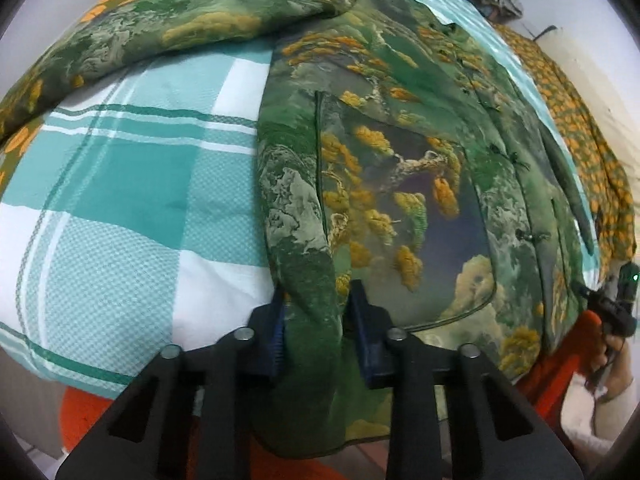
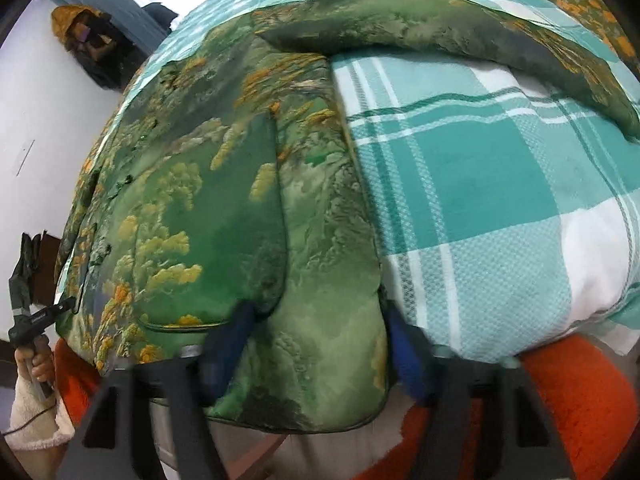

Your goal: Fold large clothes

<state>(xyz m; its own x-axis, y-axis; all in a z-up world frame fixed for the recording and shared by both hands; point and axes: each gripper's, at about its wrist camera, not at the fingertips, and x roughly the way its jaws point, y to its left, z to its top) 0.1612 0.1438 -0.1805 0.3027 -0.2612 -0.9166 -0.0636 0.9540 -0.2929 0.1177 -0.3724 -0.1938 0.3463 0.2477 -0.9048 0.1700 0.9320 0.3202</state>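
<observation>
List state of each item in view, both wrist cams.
Green jacket: spread flat on the bed, buttoned, hem hanging over the near edge.
Sleeve: stretched out sideways.
Left claw: pinching a hem corner.
Right claw: astride the other hem corner, blurred, grip unclear.
Checked bedspread: smooth.

Green padded jacket (image 1: 400, 184) with a woven landscape pattern: satin-like brocade cloth with a slight sheen. Teal-and-white checked bedspread (image 1: 132, 200): matt cotton-like cloth with a fine waffle weave; orange blanket (image 2: 580, 392): rough, fuzzy pile. Gripper arms: matt black plastic with metal pins; blue fingers (image 1: 370, 344): ribbed.
</observation>
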